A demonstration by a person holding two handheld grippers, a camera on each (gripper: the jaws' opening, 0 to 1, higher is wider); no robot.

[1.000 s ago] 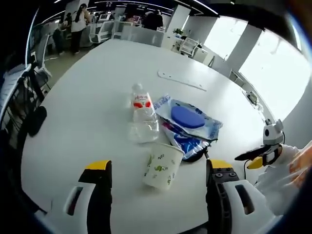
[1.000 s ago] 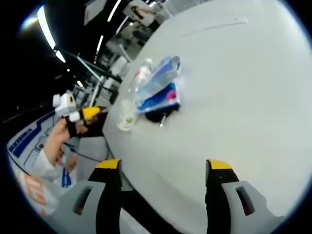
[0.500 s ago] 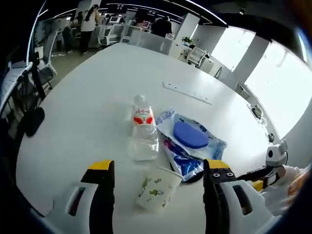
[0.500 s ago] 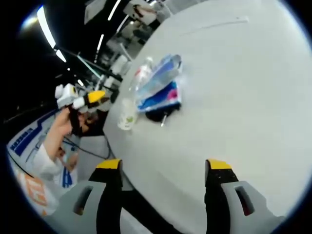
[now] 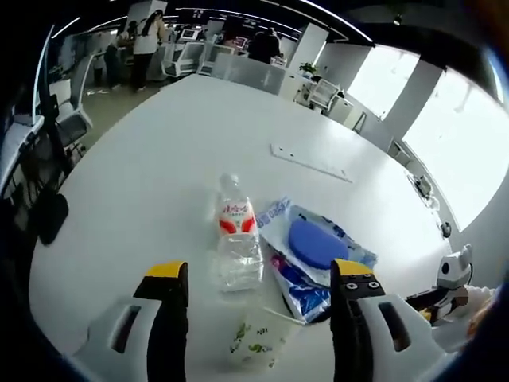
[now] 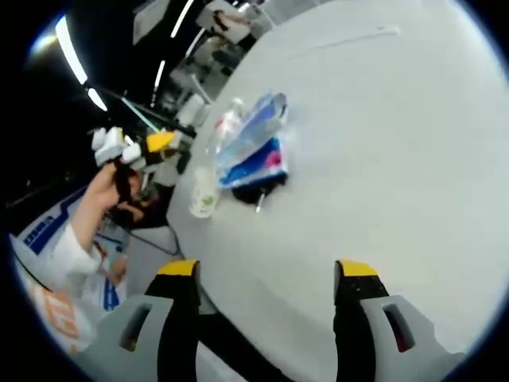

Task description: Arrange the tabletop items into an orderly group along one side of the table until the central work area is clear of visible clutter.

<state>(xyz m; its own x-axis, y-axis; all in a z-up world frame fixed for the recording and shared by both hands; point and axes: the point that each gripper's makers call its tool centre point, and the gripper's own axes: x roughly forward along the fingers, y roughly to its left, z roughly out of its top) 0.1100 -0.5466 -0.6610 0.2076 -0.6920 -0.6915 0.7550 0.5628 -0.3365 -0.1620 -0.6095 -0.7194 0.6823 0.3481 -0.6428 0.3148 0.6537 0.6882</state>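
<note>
A clear water bottle (image 5: 236,235) with a red and white label lies on its side on the white table (image 5: 143,175). Beside it on the right lie blue plastic packets (image 5: 316,243), stacked, with a small black object (image 5: 318,310) under their near end. A white paper cup (image 5: 258,344) with green print sits low between the jaws of my open left gripper (image 5: 258,274), untouched. My right gripper (image 6: 268,269) hangs open over bare table, far from the group: cup (image 6: 203,195), bottle (image 6: 228,126), packets (image 6: 253,147). A hand holds the left gripper (image 6: 135,145) beyond the table edge.
A long flat white strip (image 5: 310,161) lies farther back on the table. Office chairs (image 5: 67,119) and people stand beyond the far edge. The right gripper (image 5: 445,286) shows past the table's right edge. Wide bare tabletop (image 6: 398,159) spreads around the group.
The left gripper view has moved in on the group: the cup has slid down between its jaws. In the right gripper view, the left gripper has risen toward the table edge.
</note>
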